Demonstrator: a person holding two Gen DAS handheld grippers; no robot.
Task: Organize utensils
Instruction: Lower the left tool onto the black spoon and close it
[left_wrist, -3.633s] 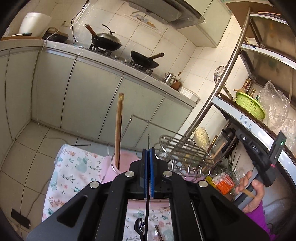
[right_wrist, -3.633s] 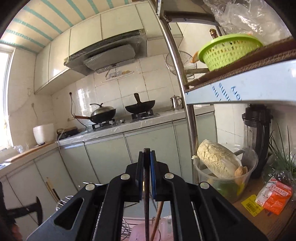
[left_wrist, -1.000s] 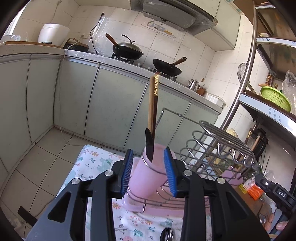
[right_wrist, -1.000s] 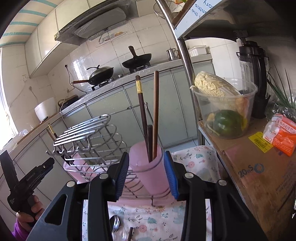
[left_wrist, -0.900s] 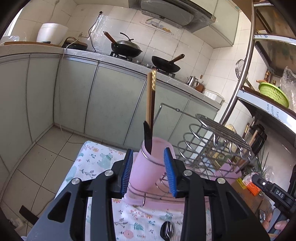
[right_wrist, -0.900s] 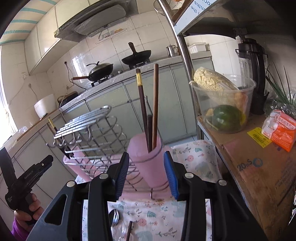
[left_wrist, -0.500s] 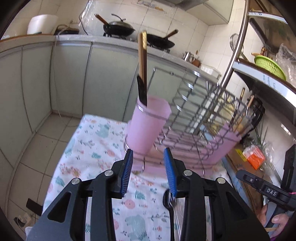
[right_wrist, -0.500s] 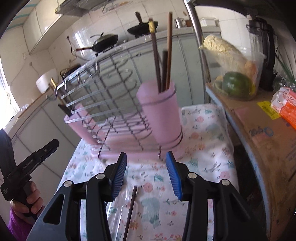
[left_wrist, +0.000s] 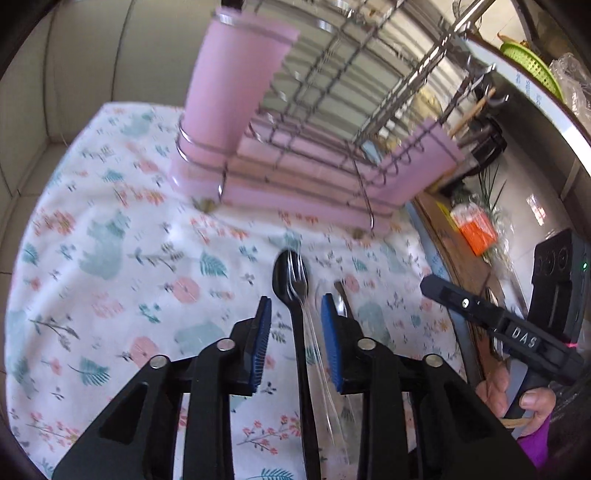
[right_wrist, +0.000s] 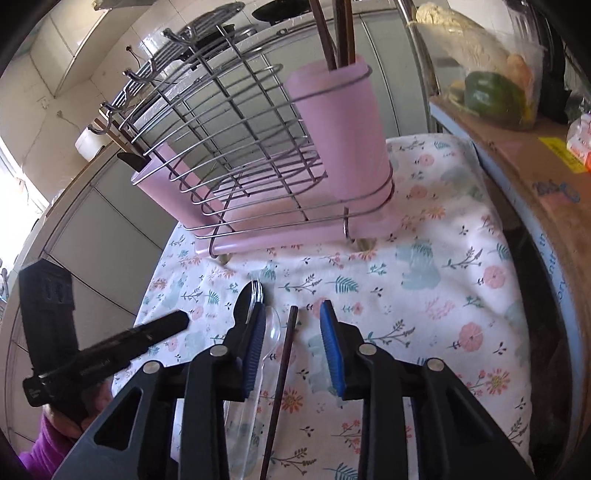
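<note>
the pink cup in the wire rack at the cloth's far edge holds chopsticks. the left gripper, jaws closing, pads apart, straddles a black spoon and clear fork. the right gripper, also closing, straddles a brown chopstick, not touching.

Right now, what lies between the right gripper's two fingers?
In the right wrist view, a dark chopstick lies on the floral cloth between the closing right gripper fingers, untouched.
</note>
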